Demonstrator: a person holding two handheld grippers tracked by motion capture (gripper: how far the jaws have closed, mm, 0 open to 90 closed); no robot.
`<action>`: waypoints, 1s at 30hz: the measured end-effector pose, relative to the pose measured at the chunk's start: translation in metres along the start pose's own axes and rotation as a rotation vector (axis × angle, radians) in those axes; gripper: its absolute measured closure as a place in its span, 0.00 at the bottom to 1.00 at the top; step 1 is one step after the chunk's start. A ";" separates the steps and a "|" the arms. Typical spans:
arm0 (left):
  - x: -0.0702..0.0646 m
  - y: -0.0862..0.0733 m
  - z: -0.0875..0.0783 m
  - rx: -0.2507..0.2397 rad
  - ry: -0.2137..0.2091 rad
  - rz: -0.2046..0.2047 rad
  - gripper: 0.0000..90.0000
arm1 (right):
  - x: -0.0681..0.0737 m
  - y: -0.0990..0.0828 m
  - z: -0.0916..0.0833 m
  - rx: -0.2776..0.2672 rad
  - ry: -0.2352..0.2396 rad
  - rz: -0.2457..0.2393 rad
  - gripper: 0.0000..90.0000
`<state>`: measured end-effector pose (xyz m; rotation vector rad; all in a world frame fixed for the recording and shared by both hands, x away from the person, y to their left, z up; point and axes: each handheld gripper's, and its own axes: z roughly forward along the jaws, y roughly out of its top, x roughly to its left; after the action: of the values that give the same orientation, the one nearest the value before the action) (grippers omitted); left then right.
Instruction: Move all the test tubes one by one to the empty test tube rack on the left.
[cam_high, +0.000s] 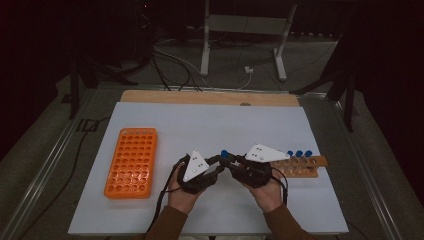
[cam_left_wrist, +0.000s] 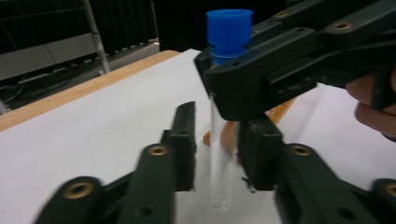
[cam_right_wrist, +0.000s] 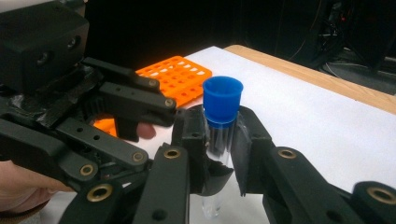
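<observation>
A clear test tube with a blue cap (cam_high: 224, 153) stands upright above the white mat between both grippers. My right gripper (cam_right_wrist: 219, 135) is shut on the tube (cam_right_wrist: 222, 98) just below its cap, and it enters the left gripper view from the right (cam_left_wrist: 224, 70). My left gripper (cam_left_wrist: 217, 140) has its jaws on either side of the tube's lower glass (cam_left_wrist: 219, 163), with a narrow gap showing on each side. In the high view the left gripper (cam_high: 219, 160) and right gripper (cam_high: 230, 160) meet tip to tip at the middle of the mat.
An orange tube rack (cam_high: 131, 162) with empty holes lies at the mat's left. A wooden rack (cam_high: 310, 170) holding three blue-capped tubes (cam_high: 299, 153) sits just right of the right hand. Bare white mat (cam_high: 210, 125) stretches behind the grippers to a wooden table edge (cam_high: 210, 97).
</observation>
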<state>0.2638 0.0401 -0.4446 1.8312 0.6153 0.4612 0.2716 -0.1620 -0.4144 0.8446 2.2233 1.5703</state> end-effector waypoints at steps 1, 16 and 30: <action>0.000 0.000 0.000 0.000 -0.006 0.002 0.86 | 0.000 0.000 0.000 -0.001 0.002 0.000 0.85; 0.022 -0.007 -0.024 -0.009 0.066 -0.056 0.87 | -0.011 -0.013 -0.026 -0.020 -0.082 -0.007 0.19; 0.043 -0.018 -0.077 -0.036 0.150 -0.114 0.87 | -0.030 -0.030 -0.062 -0.011 -0.152 -0.005 0.00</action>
<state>0.2497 0.1286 -0.4355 1.7278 0.8045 0.5329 0.2526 -0.2341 -0.4222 0.9219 2.1072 1.4633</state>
